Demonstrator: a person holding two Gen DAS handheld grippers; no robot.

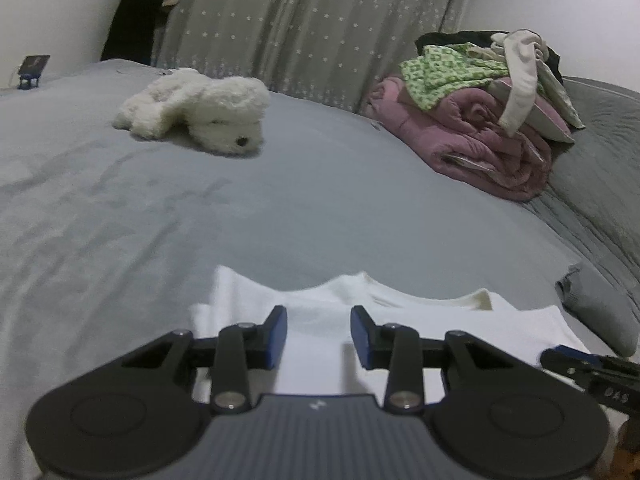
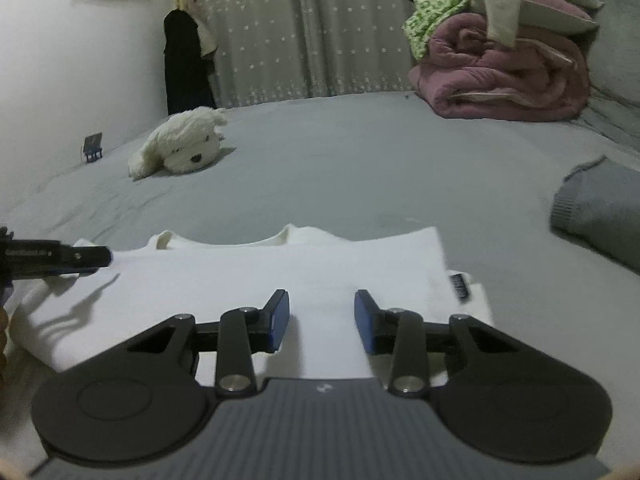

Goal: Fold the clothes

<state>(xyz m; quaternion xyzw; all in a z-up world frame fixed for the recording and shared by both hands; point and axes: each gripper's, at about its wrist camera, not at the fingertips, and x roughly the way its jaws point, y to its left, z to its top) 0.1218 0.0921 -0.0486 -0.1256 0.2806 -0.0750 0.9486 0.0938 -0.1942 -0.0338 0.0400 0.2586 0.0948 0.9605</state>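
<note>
The bed point(image 1: 200, 208) runs wide and bare ahead of both claws: grey sheet, lightly creased, open all the way to the plush dog point(image 1: 200, 110) lying far off toward the curtain point(image 1: 304, 20). At the far right sits a pile of rolled pink bedding and loose clothes point(image 1: 480, 100), well apart from the work. A grey knit point(image 2: 600, 212) lies at the right edge, near the shirt but not touching it. A small dark stand point(image 1: 34, 70) is at the far left edge by the wall.

The shirt point(image 2: 280, 272) lies flat at the near edge of the bed, under both claws. It is white, folded into a broad band with a straight upper fold edge; a cream neckline peeks out beyond that edge, and a dark label shows at its right end. The left end is bunched and rounded.

The left claw point(image 1: 318, 332) hangs over the shirt's left part with its blue pads apart and nothing between them. The right claw point(image 2: 322, 320) hangs over the middle-right part, pads likewise apart and empty. Each shows in the other's view at the side edge.
</note>
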